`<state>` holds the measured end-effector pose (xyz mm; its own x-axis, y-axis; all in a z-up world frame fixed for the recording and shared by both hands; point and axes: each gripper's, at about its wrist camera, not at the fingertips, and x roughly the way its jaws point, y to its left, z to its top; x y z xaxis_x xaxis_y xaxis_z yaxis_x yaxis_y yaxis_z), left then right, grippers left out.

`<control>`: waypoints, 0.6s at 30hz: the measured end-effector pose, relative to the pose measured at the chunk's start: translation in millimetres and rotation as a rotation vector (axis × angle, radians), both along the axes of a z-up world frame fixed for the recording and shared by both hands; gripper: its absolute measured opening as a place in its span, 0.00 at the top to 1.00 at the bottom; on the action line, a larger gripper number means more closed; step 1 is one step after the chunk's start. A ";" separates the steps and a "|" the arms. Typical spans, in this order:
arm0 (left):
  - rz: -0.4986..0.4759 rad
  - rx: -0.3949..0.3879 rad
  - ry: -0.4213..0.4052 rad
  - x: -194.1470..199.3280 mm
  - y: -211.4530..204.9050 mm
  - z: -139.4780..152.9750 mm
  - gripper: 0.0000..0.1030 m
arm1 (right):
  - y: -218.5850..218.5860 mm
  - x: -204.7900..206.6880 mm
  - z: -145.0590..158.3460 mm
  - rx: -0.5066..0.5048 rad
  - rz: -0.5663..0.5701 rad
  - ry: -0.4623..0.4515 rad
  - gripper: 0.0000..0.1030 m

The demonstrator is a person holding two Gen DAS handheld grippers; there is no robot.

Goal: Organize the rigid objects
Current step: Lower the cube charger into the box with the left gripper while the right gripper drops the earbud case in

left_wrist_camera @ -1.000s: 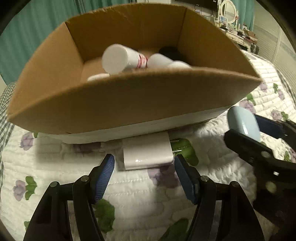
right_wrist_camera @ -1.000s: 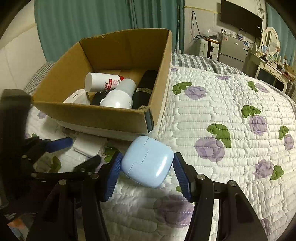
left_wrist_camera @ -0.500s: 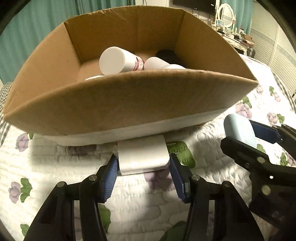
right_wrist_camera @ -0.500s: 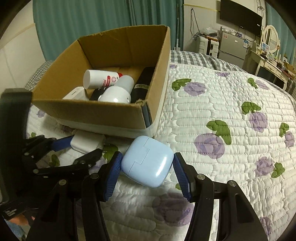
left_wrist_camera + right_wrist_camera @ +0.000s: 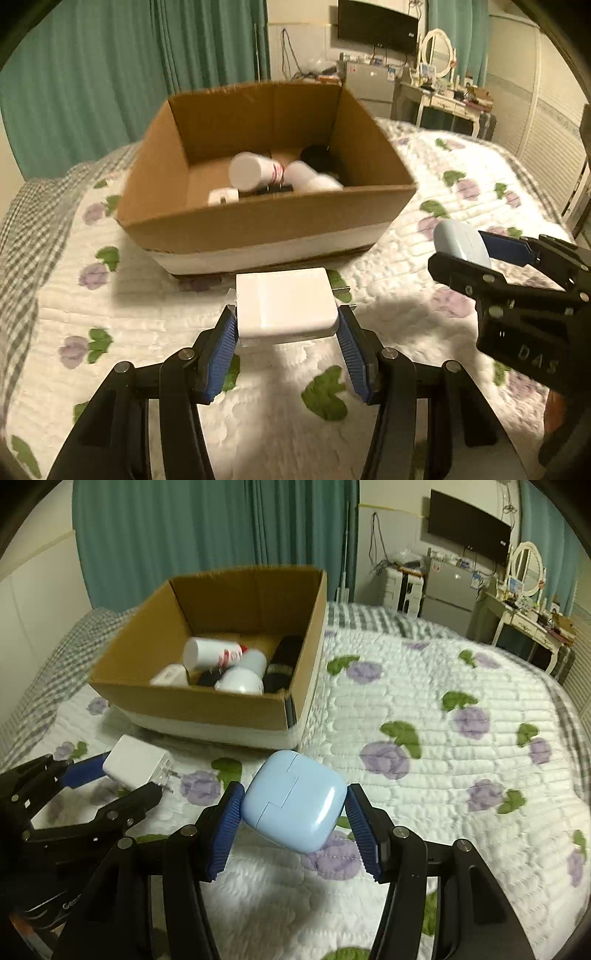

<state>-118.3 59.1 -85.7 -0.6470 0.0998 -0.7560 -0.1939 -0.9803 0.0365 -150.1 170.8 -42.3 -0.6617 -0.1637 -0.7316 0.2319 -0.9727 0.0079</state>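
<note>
My left gripper (image 5: pixel 286 332) is shut on a white plug charger (image 5: pixel 286 302) and holds it above the quilt, in front of the cardboard box (image 5: pixel 266 218). The charger also shows in the right wrist view (image 5: pixel 136 762), prongs pointing right. My right gripper (image 5: pixel 293 812) is shut on a light blue earbud case (image 5: pixel 293 799), held above the quilt to the right of the box (image 5: pixel 207 709); the case shows at the right of the left wrist view (image 5: pixel 460 243). The box holds a white bottle (image 5: pixel 251 171), a black bottle (image 5: pixel 284 662) and other small items.
The box stands on a white quilt with purple flowers (image 5: pixel 443 738) covering a bed. Teal curtains (image 5: pixel 110 74) hang behind. A dresser with a mirror (image 5: pixel 528 590) and a wall television (image 5: pixel 469 528) are at the far right.
My left gripper closed on the white charger and lifted it back from the foot of the box. Both grippers rose and pulled away from the box; the right still holds the blue case.
</note>
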 end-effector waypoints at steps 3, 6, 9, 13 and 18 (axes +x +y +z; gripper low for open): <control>0.001 0.008 0.043 11.9 -4.6 20.7 0.47 | 0.6 9.0 21.5 -0.011 0.005 0.035 0.45; 0.014 0.033 0.091 21.1 -10.7 48.0 0.47 | -0.8 12.4 43.4 -0.023 0.012 0.079 0.45; 0.021 0.041 0.145 27.7 -17.3 73.7 0.47 | -5.9 8.8 64.7 -0.035 0.040 0.118 0.45; 0.028 0.054 0.197 17.6 -23.3 101.1 0.47 | -14.4 -3.4 82.4 -0.045 0.077 0.167 0.45; 0.056 0.047 0.227 -27.6 -31.8 114.7 0.47 | -22.5 -42.5 92.6 -0.070 0.110 0.210 0.45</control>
